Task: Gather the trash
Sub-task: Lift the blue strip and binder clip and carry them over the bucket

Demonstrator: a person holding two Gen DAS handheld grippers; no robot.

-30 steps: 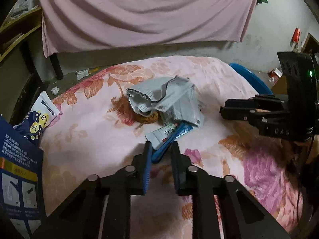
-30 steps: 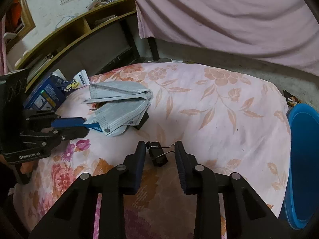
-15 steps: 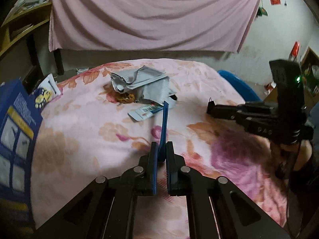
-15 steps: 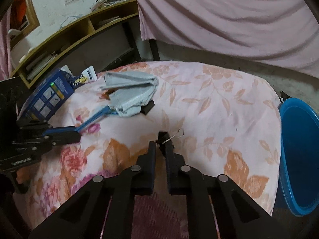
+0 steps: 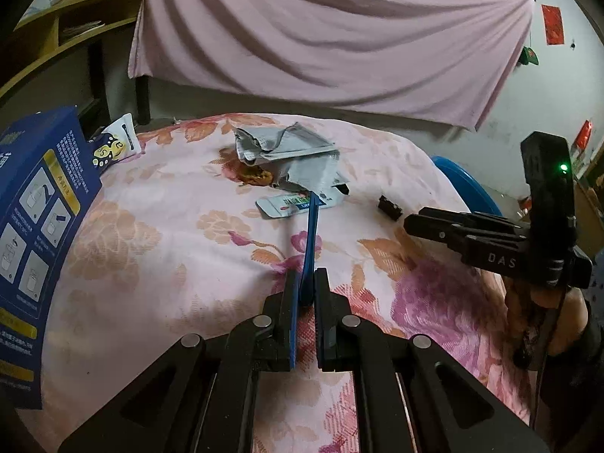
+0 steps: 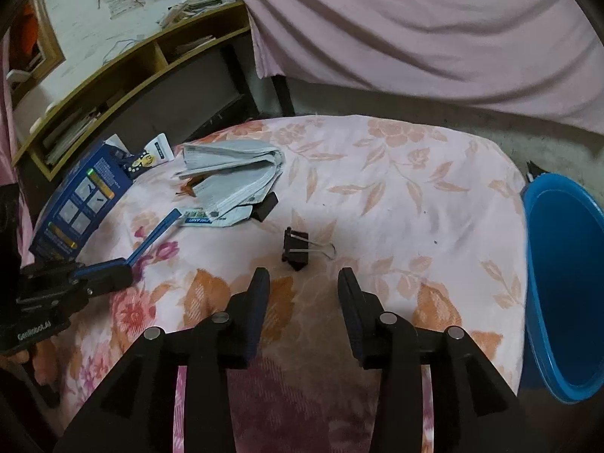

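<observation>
My left gripper (image 5: 305,288) is shut on the near end of a flat blue strip (image 5: 312,234). The strip slants up over the flowered cloth toward a white packet (image 5: 290,205); the right wrist view shows the same strip (image 6: 154,234) in the left gripper (image 6: 113,273). The jaws of my right gripper (image 6: 304,283) are opening with nothing between them. A black binder clip (image 6: 296,251) lies on the cloth just beyond its fingertips. The left wrist view shows that clip (image 5: 389,207) ahead of the right gripper (image 5: 411,222).
Crumpled newspaper (image 6: 234,173) covers an orange-brown scrap (image 5: 258,177), with a small black piece (image 6: 266,205) beside it. A blue carton (image 6: 79,204) and a yellow-white sachet (image 6: 151,154) sit at the table's left edge. A blue bucket (image 6: 566,283) stands off the right edge.
The left gripper shut on the blue strip and raised it off the cloth. The right gripper closed on the binder clip, then opened; the clip lies on the cloth again.
</observation>
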